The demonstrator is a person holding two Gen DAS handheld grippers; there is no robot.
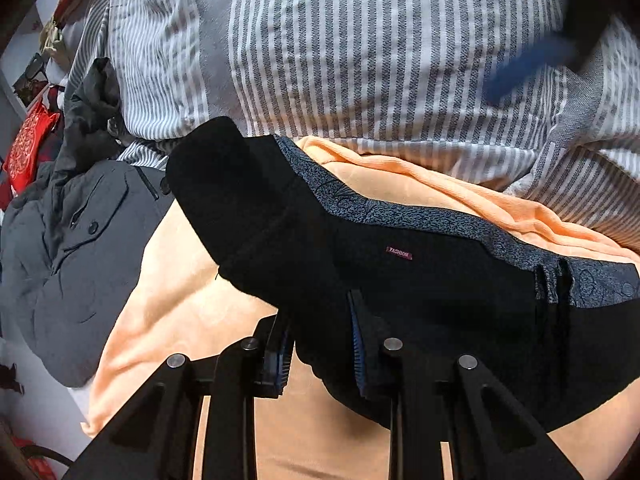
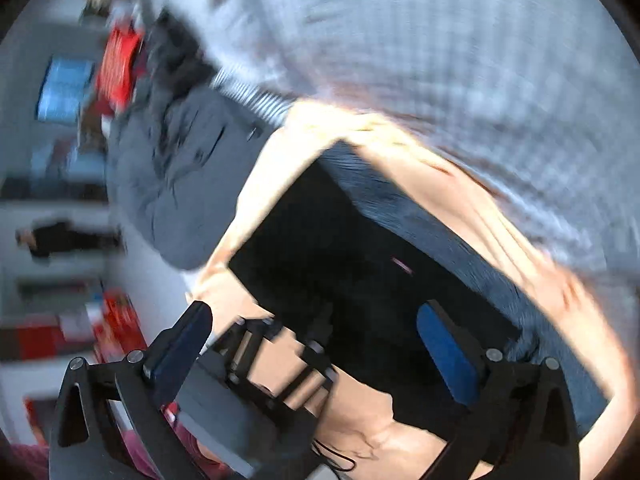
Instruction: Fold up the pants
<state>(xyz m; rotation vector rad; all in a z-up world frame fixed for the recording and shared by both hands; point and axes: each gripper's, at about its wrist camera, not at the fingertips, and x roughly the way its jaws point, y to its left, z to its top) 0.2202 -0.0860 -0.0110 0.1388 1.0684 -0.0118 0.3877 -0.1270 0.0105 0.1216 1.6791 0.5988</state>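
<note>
Left wrist view first: your left gripper (image 1: 322, 344) has its fingers clenched on the near edge of the black pants (image 1: 360, 264), a fold of dark cloth pinched between the blue pads. The pants lie folded on an orange blanket (image 1: 168, 304), with their grey patterned waistband (image 1: 420, 220) along the far edge and a small "FASHION" label (image 1: 399, 253) on the black cloth. Behind them a grey-and-white striped duvet (image 1: 340, 48) fills the upper half. To the left a grey padded jacket (image 1: 72, 264) rests just beside the blanket, and a red patterned item (image 1: 28, 148) sits at the far left edge. At upper right a blurred blue and black shape (image 1: 536, 64) crosses over the duvet; you cannot tell what it is. The lower edge of the pants is hidden behind the gripper frame.

Right wrist view: the picture is heavily smeared. Your right gripper (image 2: 316, 356) has its fingers spread wide, holding nothing, one pad on either side of the frame. Between them you see the other gripper (image 2: 280, 364), dark linkage at the near edge of the pants (image 2: 320, 248). The blanket (image 2: 400, 436) shows below and around them, the jacket (image 2: 180, 192) to the left, the duvet (image 2: 440, 40) above. Red (image 2: 116, 68) and blue (image 2: 64, 88) blurs at the left are unreadable.
</note>
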